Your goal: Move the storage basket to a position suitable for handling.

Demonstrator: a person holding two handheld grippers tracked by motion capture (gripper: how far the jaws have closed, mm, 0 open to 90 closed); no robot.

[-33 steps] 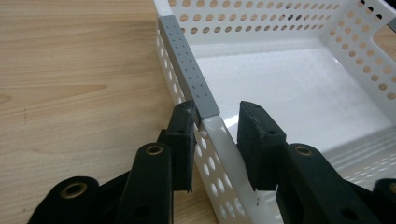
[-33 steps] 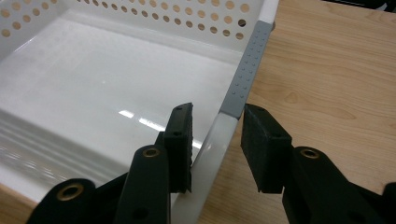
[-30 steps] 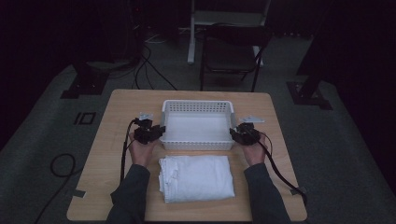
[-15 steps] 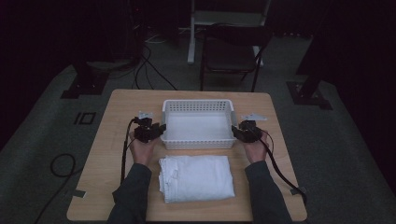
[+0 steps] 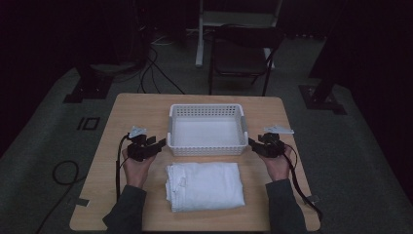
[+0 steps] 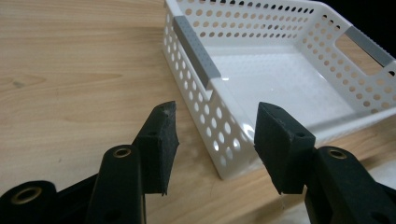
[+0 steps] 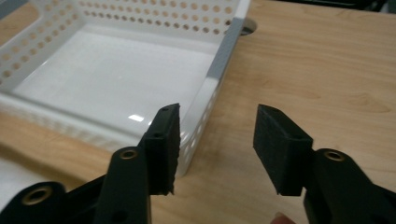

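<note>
- My left gripper (image 6: 212, 149) has its jaws parted with nothing between the pads — they have just been opening, and the basket (image 6: 280, 84) wall's near corner stands beyond the gap, untouched.
- My right gripper (image 7: 217, 149) is the same: jaws apart, just been opening, holding nothing, with the basket's other short side ahead of its left jaw.
- The basket sits empty at the table's (image 5: 146, 112) middle, my grippers just beside its two ends; the folded white towel (image 5: 204, 186) lies near, on my side of it.
- Risk: a jaw tip could catch the perforated wall or a grey handle strip (image 6: 196, 46) as I move off and skew the light basket.
- Risk: reaching for the towel with jaws this narrow, I might pinch one layer and unfold it.
- Against the earlier frame, both grippers have released the basket's ends and pulled outward — the basket itself looks unmoved.
</note>
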